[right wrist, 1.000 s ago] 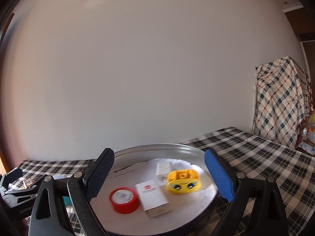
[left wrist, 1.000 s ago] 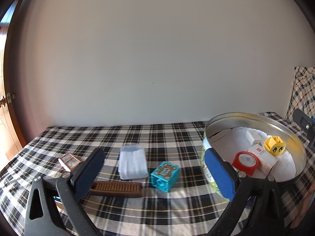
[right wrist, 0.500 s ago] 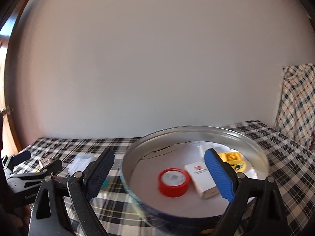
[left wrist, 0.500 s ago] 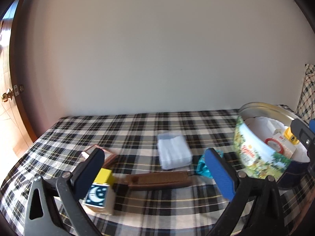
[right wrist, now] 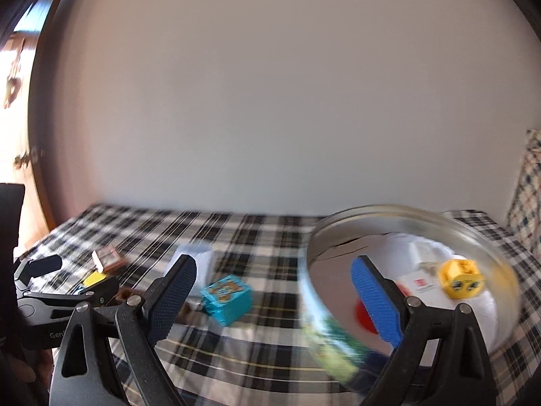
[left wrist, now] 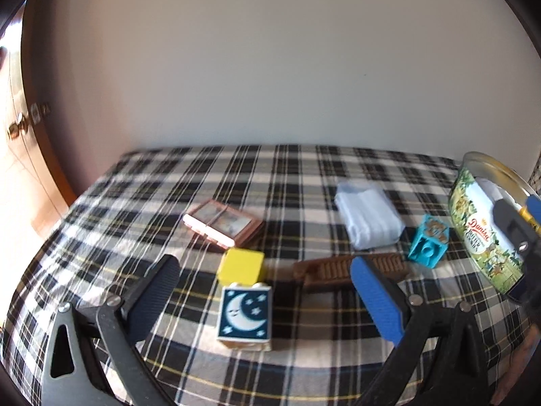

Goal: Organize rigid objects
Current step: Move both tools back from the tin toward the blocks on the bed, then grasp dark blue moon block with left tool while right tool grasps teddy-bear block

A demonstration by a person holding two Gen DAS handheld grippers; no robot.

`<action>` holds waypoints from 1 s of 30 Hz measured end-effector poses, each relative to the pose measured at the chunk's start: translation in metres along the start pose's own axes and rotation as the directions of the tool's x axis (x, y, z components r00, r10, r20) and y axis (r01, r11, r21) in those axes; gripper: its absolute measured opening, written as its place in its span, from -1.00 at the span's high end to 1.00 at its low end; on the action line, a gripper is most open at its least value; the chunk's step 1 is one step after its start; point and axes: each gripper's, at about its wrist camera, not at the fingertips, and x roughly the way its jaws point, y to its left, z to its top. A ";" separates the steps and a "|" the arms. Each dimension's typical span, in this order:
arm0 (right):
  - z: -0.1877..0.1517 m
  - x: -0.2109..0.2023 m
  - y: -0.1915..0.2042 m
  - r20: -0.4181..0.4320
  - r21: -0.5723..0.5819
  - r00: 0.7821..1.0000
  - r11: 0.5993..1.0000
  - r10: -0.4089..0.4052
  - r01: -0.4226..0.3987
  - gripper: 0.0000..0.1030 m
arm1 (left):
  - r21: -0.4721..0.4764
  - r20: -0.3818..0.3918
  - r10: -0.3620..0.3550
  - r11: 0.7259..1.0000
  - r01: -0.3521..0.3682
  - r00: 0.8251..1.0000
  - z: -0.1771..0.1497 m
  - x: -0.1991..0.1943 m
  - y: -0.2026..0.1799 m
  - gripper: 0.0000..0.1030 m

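Observation:
On the plaid cloth, a moon-printed block (left wrist: 244, 316) with a yellow block (left wrist: 240, 266) right behind it lies between the wide fingers of my open left gripper (left wrist: 267, 292). A brown comb (left wrist: 341, 269), a teal bear block (left wrist: 428, 246), a small framed picture (left wrist: 224, 224) and a clear plastic box (left wrist: 368, 218) lie further back. My right gripper (right wrist: 274, 299) is open and empty, near the round cookie tin (right wrist: 324, 250). The tin holds a yellow face block (right wrist: 461, 279), a white box (right wrist: 421, 282) and a red lid (right wrist: 363, 316). The teal bear block (right wrist: 227, 299) sits left of the tin.
The cookie tin (left wrist: 480, 233) stands at the right edge in the left wrist view, with the right gripper's finger in front of it. A white wall backs the bed. A wooden door (left wrist: 20, 155) is at the far left. A plaid-covered object (right wrist: 527, 196) stands at the far right.
Both views have swung left. The moon and yellow blocks have come between the left fingers, and the tin has slid to the right in both views. Both grippers stay open.

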 end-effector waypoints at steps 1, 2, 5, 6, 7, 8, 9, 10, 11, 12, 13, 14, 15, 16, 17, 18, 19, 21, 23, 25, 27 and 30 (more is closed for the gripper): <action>0.001 0.009 0.007 -0.033 -0.016 0.999 1.000 0.024 -0.025 -0.83 | -0.004 -0.012 0.001 1.000 -0.001 1.000 -0.001 0.001 0.003 -0.99; 0.001 0.015 0.009 -0.056 -0.025 0.998 0.999 0.039 -0.040 -0.83 | -0.008 -0.024 0.004 1.000 -0.005 1.000 -0.002 0.002 0.005 -0.99; 0.001 0.035 0.020 -0.138 -0.049 0.986 0.994 0.094 -0.102 -0.83 | -0.016 -0.056 0.009 1.000 -0.010 0.998 -0.005 0.005 0.010 -0.99; 0.001 0.040 0.025 -0.157 -0.055 0.982 0.992 0.104 -0.114 -0.83 | -0.014 -0.076 0.015 1.000 -0.016 0.997 -0.007 0.008 0.011 -0.99; 0.001 0.045 0.029 -0.176 -0.065 0.978 0.990 0.115 -0.128 -0.83 | -0.012 -0.094 0.016 1.000 -0.018 0.995 -0.008 0.010 0.011 -0.99; 0.001 0.051 0.032 -0.196 -0.078 0.973 0.988 0.120 -0.137 -0.82 | -0.009 -0.106 0.015 1.000 -0.016 0.994 -0.008 0.012 0.012 -0.99; 0.001 0.055 0.035 -0.214 -0.087 0.970 0.987 0.117 -0.138 -0.81 | -0.005 -0.125 0.013 1.000 -0.014 0.992 -0.010 0.013 0.012 -0.99; 0.000 0.060 0.037 -0.240 -0.096 0.964 0.985 0.115 -0.141 -0.75 | -0.005 -0.135 0.013 1.000 -0.014 0.991 -0.011 0.015 0.013 -0.99; -0.002 0.065 0.038 -0.268 -0.097 0.956 0.984 0.116 -0.147 -0.69 | -0.007 -0.148 0.013 1.000 -0.014 0.989 -0.012 0.016 0.014 -0.99; -0.002 0.067 0.040 -0.273 -0.111 0.957 0.985 0.097 -0.131 -0.67 | -0.012 -0.158 0.011 1.000 -0.013 0.987 -0.013 0.017 0.015 -0.99; -0.002 0.070 0.041 -0.279 -0.118 0.956 0.985 0.087 -0.124 -0.66 | -0.022 -0.172 0.007 1.000 -0.011 0.985 -0.014 0.019 0.017 -0.99; -0.002 0.073 0.041 -0.283 -0.125 0.956 0.985 0.080 -0.119 -0.66 | -0.031 -0.186 0.004 0.999 -0.010 0.983 -0.015 0.021 0.019 -0.99; -0.002 0.076 0.041 -0.288 -0.131 0.955 0.985 0.074 -0.116 -0.66 | -0.040 -0.202 0.000 0.999 -0.008 0.979 -0.016 0.024 0.021 -0.99; -0.002 0.080 0.042 -0.297 -0.143 0.953 0.984 0.062 -0.108 -0.66 | -0.048 -0.214 -0.004 0.999 -0.006 0.977 -0.016 0.026 0.022 -0.97; -0.002 0.083 0.043 -0.305 -0.152 0.951 0.983 0.051 -0.101 -0.66 | -0.058 -0.221 -0.006 0.998 -0.007 0.975 -0.017 0.027 0.024 -0.92; -0.001 0.085 0.044 -0.309 -0.160 0.950 0.982 0.045 -0.099 -0.66 | -0.071 -0.226 -0.009 0.997 -0.007 0.974 -0.017 0.028 0.027 -0.86; -0.001 0.087 0.046 -0.311 -0.172 0.949 0.980 0.045 -0.103 -0.65 | -0.082 -0.231 -0.014 0.997 -0.006 0.973 -0.018 0.029 0.028 -0.84; 0.000 0.087 0.048 -0.313 -0.191 0.949 0.975 0.048 -0.113 -0.62 | -0.106 -0.246 -0.029 0.994 0.002 0.969 -0.019 0.031 0.032 -0.78; -0.001 0.088 0.052 -0.326 -0.211 0.944 0.969 0.055 -0.130 -0.42 | -0.112 -0.242 -0.028 0.994 0.001 0.970 -0.019 0.031 0.034 -0.75; -0.003 0.095 0.053 -0.373 -0.217 0.926 0.965 0.056 -0.146 -0.40 | -0.115 -0.238 -0.028 0.993 0.001 0.971 -0.019 0.030 0.037 -0.69; -0.003 0.100 0.049 -0.386 -0.198 0.921 0.970 0.053 -0.139 -0.39 | -0.128 -0.230 -0.031 0.992 0.001 0.973 -0.020 0.029 0.041 -0.56; -0.005 0.110 0.038 -0.438 -0.112 0.892 0.978 0.111 -0.177 -0.33 | -0.129 -0.223 -0.022 0.992 -0.007 0.975 -0.019 0.029 0.046 -0.37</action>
